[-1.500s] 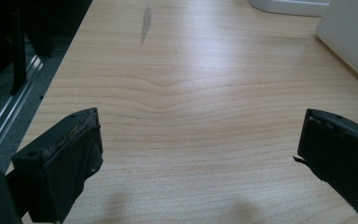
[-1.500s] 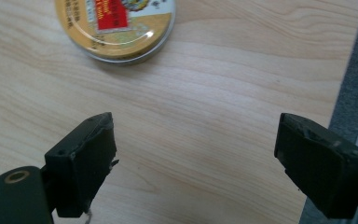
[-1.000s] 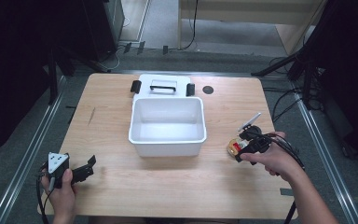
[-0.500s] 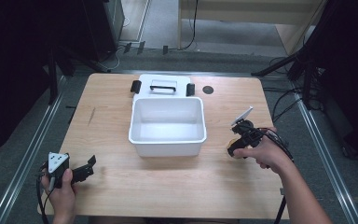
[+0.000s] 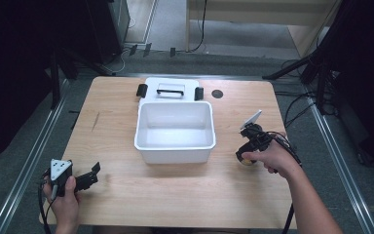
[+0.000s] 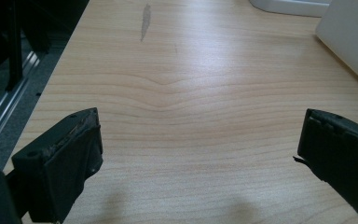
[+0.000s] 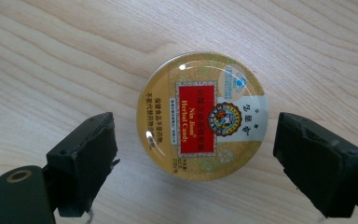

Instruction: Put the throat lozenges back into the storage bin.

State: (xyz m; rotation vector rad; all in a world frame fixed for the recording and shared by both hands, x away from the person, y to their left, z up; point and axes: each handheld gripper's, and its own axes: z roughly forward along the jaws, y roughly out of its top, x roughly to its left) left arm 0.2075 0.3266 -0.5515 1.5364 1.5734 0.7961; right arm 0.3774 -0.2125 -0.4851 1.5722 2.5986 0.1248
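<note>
A round gold candy tin [image 7: 204, 116] with a red label lies flat on the wooden table. My right gripper [image 7: 196, 158] points down over it, open, one jaw on each side of the tin and neither touching it. In the high view the right gripper [image 5: 249, 151] is at the table's right, and the tin [image 5: 246, 162] peeks out under the hand. My left gripper [image 5: 88, 178] rests open near the front left corner. In its own view the left gripper [image 6: 200, 154] has bare wood between its jaws.
A white rectangular bin [image 5: 175, 130] stands open mid-table, with its white lid [image 5: 170, 90] with black handle and clips lying behind it. A dark round hole [image 5: 217, 93] marks the table's far right. The bin's wall [image 6: 349, 42] shows ahead right of the left gripper.
My right gripper has swung from lying level to pointing down over the tin, and the hand now covers most of it. The left gripper has not moved.
</note>
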